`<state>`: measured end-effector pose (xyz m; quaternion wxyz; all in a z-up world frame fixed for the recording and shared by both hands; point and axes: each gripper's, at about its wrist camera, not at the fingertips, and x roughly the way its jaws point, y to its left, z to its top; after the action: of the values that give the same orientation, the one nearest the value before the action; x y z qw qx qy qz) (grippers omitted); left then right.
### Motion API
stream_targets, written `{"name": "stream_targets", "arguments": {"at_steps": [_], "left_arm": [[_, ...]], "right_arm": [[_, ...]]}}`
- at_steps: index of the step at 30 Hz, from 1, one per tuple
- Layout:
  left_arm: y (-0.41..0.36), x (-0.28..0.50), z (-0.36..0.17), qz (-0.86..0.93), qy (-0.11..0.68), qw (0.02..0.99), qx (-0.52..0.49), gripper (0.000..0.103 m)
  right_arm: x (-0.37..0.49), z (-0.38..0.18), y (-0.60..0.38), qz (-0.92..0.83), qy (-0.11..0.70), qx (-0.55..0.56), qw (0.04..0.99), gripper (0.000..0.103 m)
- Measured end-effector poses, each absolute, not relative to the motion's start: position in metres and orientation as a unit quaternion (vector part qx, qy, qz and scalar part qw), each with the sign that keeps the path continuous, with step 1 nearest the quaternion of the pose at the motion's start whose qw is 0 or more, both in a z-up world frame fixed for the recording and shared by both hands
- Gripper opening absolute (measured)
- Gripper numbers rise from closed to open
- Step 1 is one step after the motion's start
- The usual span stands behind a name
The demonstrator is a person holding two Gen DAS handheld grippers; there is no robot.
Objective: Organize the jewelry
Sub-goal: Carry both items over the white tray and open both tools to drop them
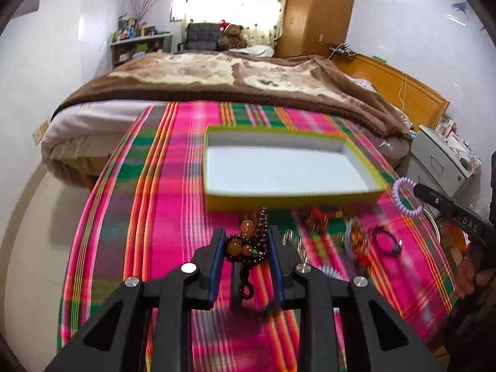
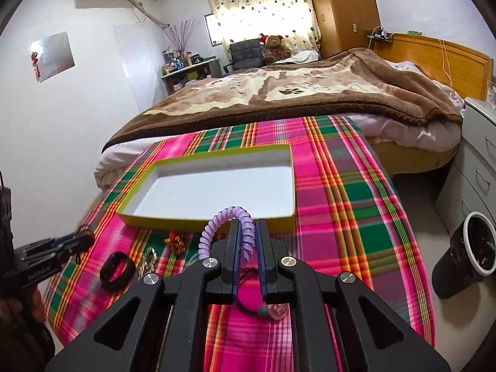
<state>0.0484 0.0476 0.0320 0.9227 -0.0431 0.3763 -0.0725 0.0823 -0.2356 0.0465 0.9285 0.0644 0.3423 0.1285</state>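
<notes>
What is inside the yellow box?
Nothing yet. The yellow box shows only its bare white bottom in both views. Its near wall hides a thin strip of floor along the front, so that bit cannot be checked.

Cloth (image 2: 341,217) covers bench; we see tray (image 2: 288,226) on it, toward far edge, nothing in it. Bed (image 2: 279,93) behind bench. Loose jewelry (image 1: 356,235) on cloth before tray's near wall. Beaded bracelet (image 1: 248,241) between left gripper's (image 1: 246,245) fingers, above cloth. Coil hair tie (image 2: 235,232) between right gripper's (image 2: 247,241) fingers, before tray. Bin (image 2: 465,260) on floor, right of bench.
</notes>
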Motion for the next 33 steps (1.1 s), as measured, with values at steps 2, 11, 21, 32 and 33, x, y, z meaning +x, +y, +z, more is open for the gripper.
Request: {"name": "stream_targets", "arguments": {"at_steps": [2,11,21,32,33], "left_arm": [[0.047,0.061,0.036,-0.078,0.374,0.923,-0.046,0.028],[0.051,0.121,0.041,-0.062,0.373,0.924,-0.054,0.028],[0.039,0.175,0.024,-0.08,0.398,0.913,-0.046,0.028],[0.03,0.212,0.003,-0.082,0.431,0.898,-0.031,0.028],[0.028,0.214,0.002,-0.083,0.432,0.897,-0.032,0.028]], "right_arm": [[0.091,0.05,-0.236,0.128,0.342,0.062,0.929,0.01],[0.137,0.055,-0.229,0.117,0.344,0.038,0.931,0.01],[0.202,0.031,-0.222,0.103,0.385,0.019,0.917,0.01],[0.245,0.005,-0.212,0.098,0.421,-0.008,0.902,0.01],[0.246,0.004,-0.211,0.098,0.423,-0.011,0.901,0.01]]}}
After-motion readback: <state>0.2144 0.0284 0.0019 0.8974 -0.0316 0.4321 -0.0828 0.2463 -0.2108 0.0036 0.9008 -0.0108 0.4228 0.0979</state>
